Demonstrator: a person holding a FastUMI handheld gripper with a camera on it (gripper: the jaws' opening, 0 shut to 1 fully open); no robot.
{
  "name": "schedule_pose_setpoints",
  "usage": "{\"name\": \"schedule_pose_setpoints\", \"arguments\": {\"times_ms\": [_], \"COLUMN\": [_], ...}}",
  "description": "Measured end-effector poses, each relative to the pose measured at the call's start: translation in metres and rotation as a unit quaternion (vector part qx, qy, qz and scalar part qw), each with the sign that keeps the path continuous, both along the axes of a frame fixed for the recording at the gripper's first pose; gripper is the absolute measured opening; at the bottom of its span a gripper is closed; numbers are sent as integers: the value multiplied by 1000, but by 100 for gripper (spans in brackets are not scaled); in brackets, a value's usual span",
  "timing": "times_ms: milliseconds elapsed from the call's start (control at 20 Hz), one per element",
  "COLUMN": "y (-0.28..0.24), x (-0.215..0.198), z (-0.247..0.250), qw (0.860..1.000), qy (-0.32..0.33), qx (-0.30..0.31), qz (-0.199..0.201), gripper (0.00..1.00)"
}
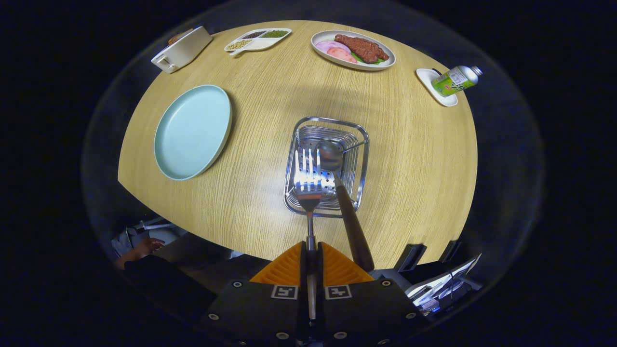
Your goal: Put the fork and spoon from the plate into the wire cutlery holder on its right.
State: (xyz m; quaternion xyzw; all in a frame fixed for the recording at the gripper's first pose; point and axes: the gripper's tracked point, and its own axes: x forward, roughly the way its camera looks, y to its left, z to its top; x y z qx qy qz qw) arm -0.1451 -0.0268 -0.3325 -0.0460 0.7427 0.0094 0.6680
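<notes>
My gripper (311,258) is shut on the thin neck of a metal fork (308,185), whose tines point ahead over the near side of the wire cutlery holder (359,166). A spoon (337,168) with a dark wooden handle stands in the holder, bowl down inside, with the handle leaning out toward me just right of my fingers. The pale blue plate (193,131) lies to the left of the holder with nothing on it. I look down on the round wooden table from above.
At the table's far side stand a white box (182,49), a divided dish of beans (258,39), a plate of meat and vegetables (353,49) and a small white dish with a lying bottle (455,79). A person's hand (142,249) shows below the table's near left edge.
</notes>
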Motion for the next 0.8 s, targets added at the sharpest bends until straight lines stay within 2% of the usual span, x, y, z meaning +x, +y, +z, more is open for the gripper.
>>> {"name": "schedule_pose_setpoints", "arguments": {"times_ms": [200,450,650,800], "y": [2,-1,6,23], "x": [11,26,42,62], "z": [2,11,33,59], "qw": [1000,1000,995,982], "qy": [14,-18,-74,-147], "qx": [13,16,41,87], "qz": [-14,-18,-46,-77], "gripper": [6,12,13,16]}}
